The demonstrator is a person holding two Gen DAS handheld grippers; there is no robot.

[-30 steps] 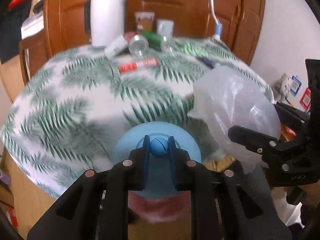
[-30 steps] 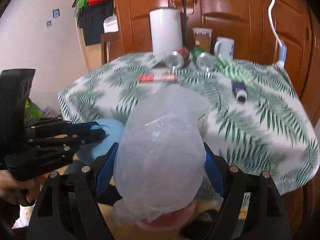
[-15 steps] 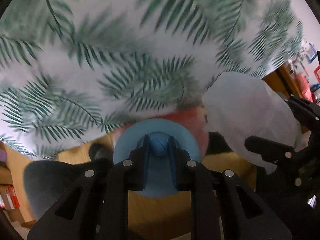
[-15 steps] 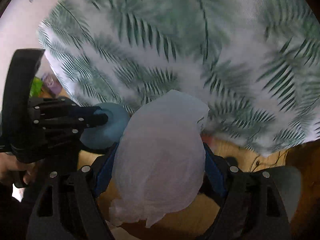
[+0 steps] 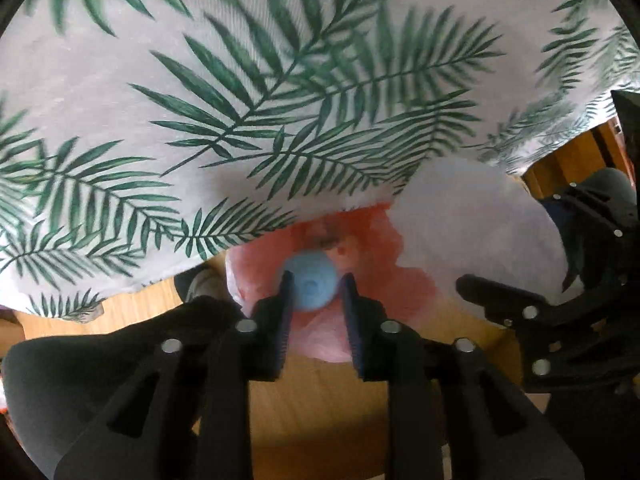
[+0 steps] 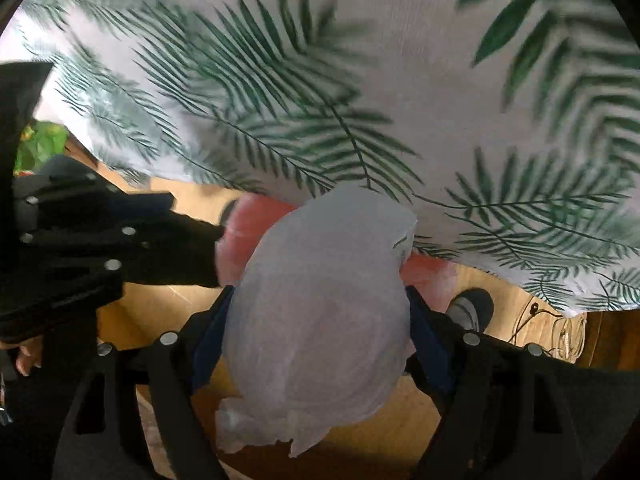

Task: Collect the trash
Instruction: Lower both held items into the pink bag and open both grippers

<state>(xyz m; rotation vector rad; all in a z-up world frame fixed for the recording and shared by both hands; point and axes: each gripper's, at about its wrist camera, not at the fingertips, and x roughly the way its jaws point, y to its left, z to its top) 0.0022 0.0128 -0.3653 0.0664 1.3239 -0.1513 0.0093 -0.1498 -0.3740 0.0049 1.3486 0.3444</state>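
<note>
My left hand-held gripper is opening around the small blue round thing over the pink plastic trash bag (by the leafy tablecloth), so it might bounce out, while my right hand-held gripper, also opening, has the crumpled white plastic bag between its jaws.

wooden floor under a red-lined bin, a leaf-print tablecloth hanging just above
</note>
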